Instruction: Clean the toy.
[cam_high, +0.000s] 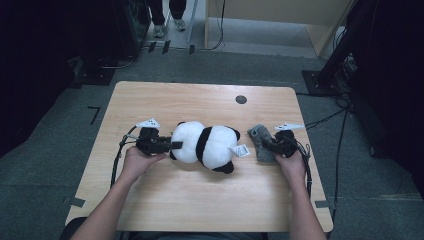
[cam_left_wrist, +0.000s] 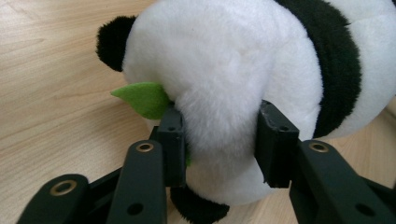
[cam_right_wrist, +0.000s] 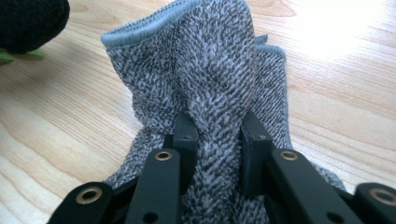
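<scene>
A black-and-white plush panda (cam_high: 205, 145) lies on its side in the middle of the wooden table (cam_high: 200, 200). My left gripper (cam_high: 176, 145) reaches in from the left and is shut on the panda; in the left gripper view the pads (cam_left_wrist: 173, 135) squeeze a fold of white fur on the panda (cam_left_wrist: 224, 60), beside a green felt leaf (cam_left_wrist: 142, 98). To the right of the panda lies a grey knitted cloth (cam_high: 260, 135). My right gripper (cam_high: 265, 144) is shut on the cloth (cam_right_wrist: 210, 60), pinching a raised ridge of it between the pads (cam_right_wrist: 187, 135).
A white tag (cam_high: 241, 150) hangs from the panda toward the cloth. A round dark hole (cam_high: 241, 99) sits near the table's far edge. A person's feet (cam_high: 167, 27) stand beyond the table. Cables and stands run along the right side of the floor.
</scene>
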